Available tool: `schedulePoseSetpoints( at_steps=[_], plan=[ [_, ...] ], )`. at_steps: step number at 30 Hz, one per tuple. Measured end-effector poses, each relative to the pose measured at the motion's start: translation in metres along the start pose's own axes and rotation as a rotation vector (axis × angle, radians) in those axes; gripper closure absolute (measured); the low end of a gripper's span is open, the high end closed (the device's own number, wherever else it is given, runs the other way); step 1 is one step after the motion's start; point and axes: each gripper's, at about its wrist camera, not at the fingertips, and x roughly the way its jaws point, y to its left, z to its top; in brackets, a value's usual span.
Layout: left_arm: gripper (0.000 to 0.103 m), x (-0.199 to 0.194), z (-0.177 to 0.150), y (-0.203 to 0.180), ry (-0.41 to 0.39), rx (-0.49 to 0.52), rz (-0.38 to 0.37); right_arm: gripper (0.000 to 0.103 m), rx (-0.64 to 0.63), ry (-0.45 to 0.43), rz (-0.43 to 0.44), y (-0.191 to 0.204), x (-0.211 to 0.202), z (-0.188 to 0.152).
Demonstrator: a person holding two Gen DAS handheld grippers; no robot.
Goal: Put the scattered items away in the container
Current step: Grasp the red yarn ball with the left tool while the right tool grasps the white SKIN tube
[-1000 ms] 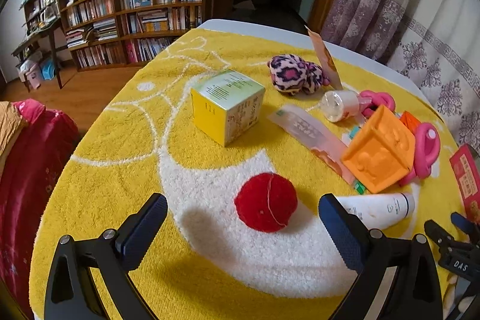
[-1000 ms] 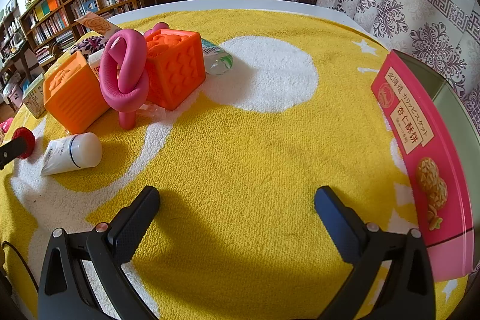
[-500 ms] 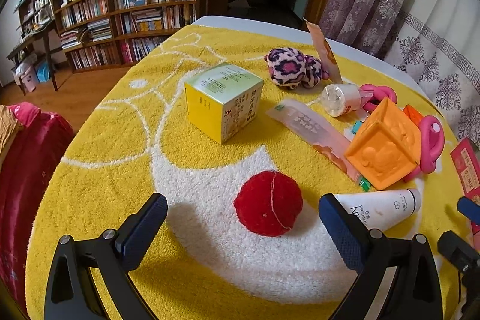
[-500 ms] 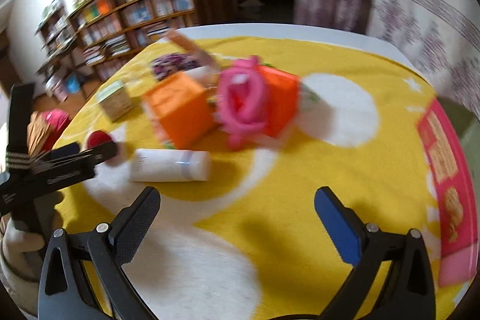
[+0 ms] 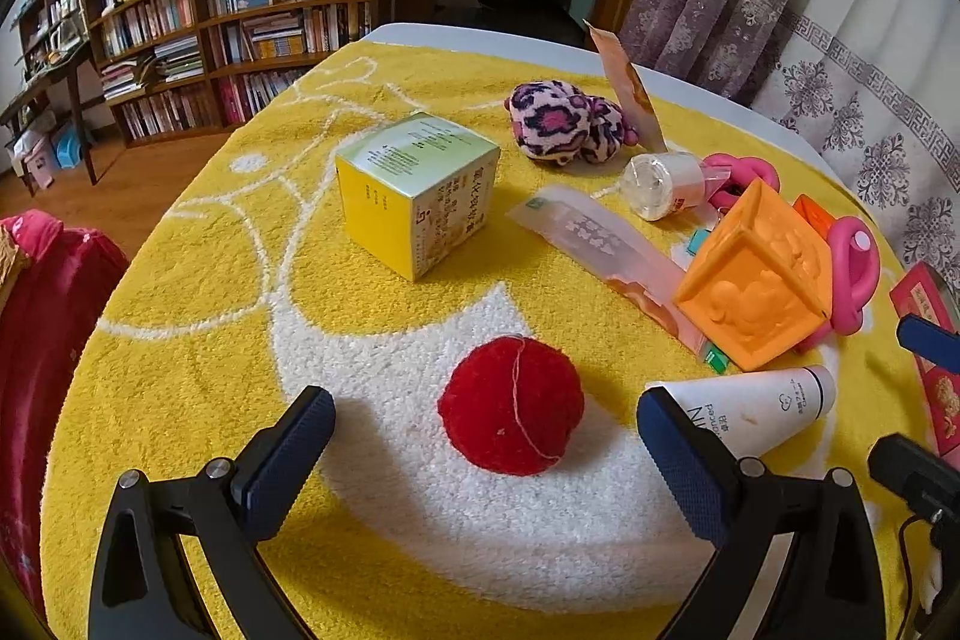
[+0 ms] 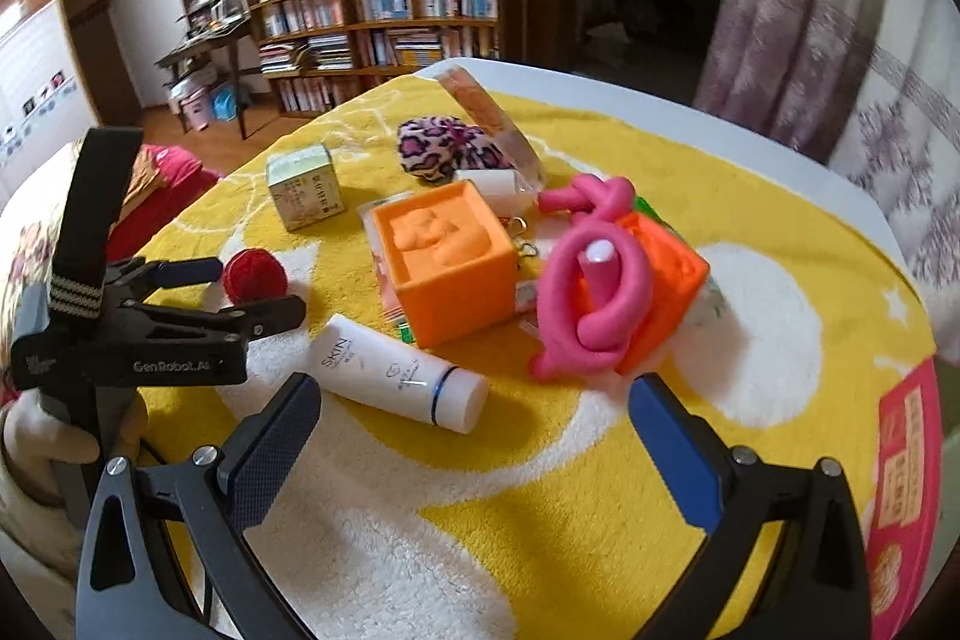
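- Red and fuzzy, the ball (image 5: 510, 403) sits on the white patch of the yellow towel (image 5: 198, 280), with a thin loose thread looping over its surface; it lies just ahead of the left gripper (image 5: 485, 433), in line with the gap between the two fingers.
- Left gripper: jaws spread wide, holding nothing, the ball untouched.
- Right gripper (image 6: 469, 421): jaws also wide and empty, hovering over the towel near the white tube (image 6: 399, 373), which lies on its side with its cap toward the camera.
- Behind the tube stands an orange cube (image 6: 447, 259) with a raised figure on its top face; a pink twisted ring toy (image 6: 591, 280) leans against a second orange block just beside it.
- Farther back are a yellow-green box (image 5: 417, 190), a leopard-print plush (image 5: 561, 124) and a small clear bottle (image 5: 660, 175) lying on its side.
- A pink biscuit box (image 6: 906, 490) lies at the towel's right edge.
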Motion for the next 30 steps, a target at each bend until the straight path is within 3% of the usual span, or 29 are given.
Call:
schedulePoseSetpoints(
  at_steps=[7, 20, 30],
  plan=[
    [0.006, 0.0, 0.0, 0.001, -0.005, -0.005, -0.004, 0.002, -0.064, 0.022, 0.025, 0.006, 0.011, -0.003],
    [0.064, -0.004, 0.001, 0.002, -0.03, -0.009, -0.015, 0.002, -0.134, 0.019, 0.091, 0.007, 0.021, 0.0],
    [0.064, -0.005, 0.0, 0.0, -0.032, -0.004, -0.014, 0.004, -0.247, 0.038, 0.136, 0.02, 0.032, 0.009]
  ],
)
